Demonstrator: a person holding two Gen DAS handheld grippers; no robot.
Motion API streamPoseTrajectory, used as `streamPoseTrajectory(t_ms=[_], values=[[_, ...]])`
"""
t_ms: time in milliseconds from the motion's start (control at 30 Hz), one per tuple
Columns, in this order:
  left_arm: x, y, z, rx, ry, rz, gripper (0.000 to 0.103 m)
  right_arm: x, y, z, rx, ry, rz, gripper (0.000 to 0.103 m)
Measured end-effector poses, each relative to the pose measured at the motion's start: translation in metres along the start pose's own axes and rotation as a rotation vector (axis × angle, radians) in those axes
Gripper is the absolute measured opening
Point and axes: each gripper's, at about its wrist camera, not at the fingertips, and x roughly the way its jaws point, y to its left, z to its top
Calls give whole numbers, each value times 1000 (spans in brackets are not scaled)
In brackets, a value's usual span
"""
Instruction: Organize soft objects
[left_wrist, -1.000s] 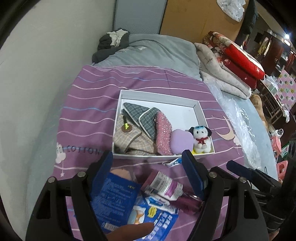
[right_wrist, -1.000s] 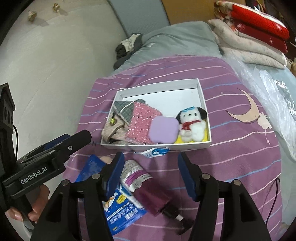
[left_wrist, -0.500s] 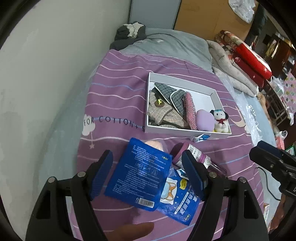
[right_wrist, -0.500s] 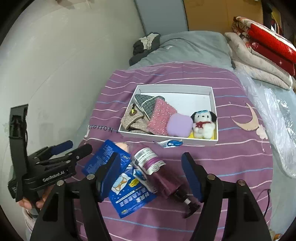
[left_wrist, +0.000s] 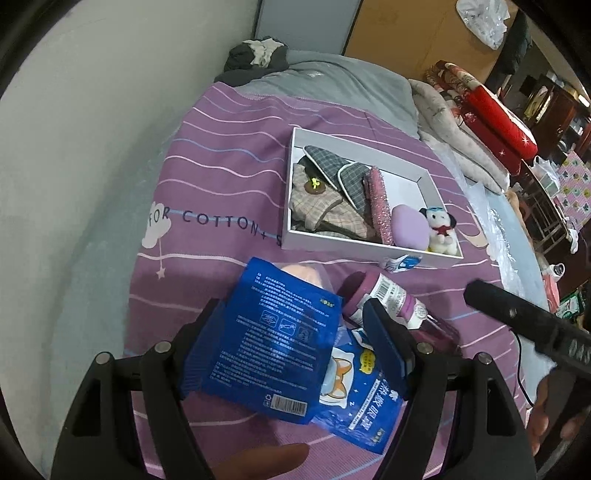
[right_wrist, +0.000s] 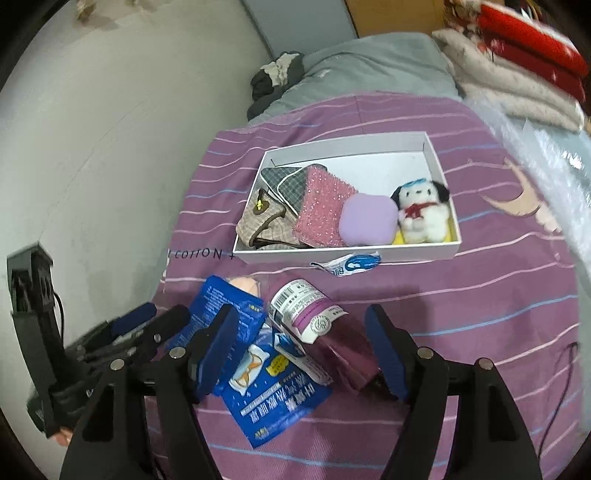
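Down low, the left gripper (left_wrist: 293, 347) hangs with its jaws spread over a dark blue printed foil packet (left_wrist: 266, 343), its left finger beneath the packet's edge. Alongside, the right gripper (right_wrist: 303, 350) is likewise spread wide above a folded maroon umbrella with a white label (right_wrist: 317, 332). Both things lie on the purple striped bedsheet (right_wrist: 461, 314), just beside a shallow white cardboard box (right_wrist: 369, 254) holding a small white plush dog (right_wrist: 421, 216), a lilac cushion (right_wrist: 367, 221) and a pink sparkly pouch (right_wrist: 321, 210).
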Motion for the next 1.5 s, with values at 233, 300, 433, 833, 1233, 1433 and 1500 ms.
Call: streamPoseTrajectory(t_ms=[233,300,433,833,1233,1433,1500], values=[[21,3,-7,-4,-12,-40,53,25,-37,5,130,-83,71,71],[26,4,-9,0,-34,-35,48,31,-47,6,157,-106,75,71],[37,2,-12,4,-47,-39,45,51,-73,6,263,-110,102,67],[73,-22,-32,148,-30,57,50,87,-73,11,281,-67,97,54],[71,-5,-29,33,-32,-74,61,111,-80,11,317,-43,108,36],[69,0,-28,-11,-41,-142,68,109,-82,7,307,-66,133,27],[68,0,-28,-13,-45,-145,68,109,-84,5,315,-68,140,23]])
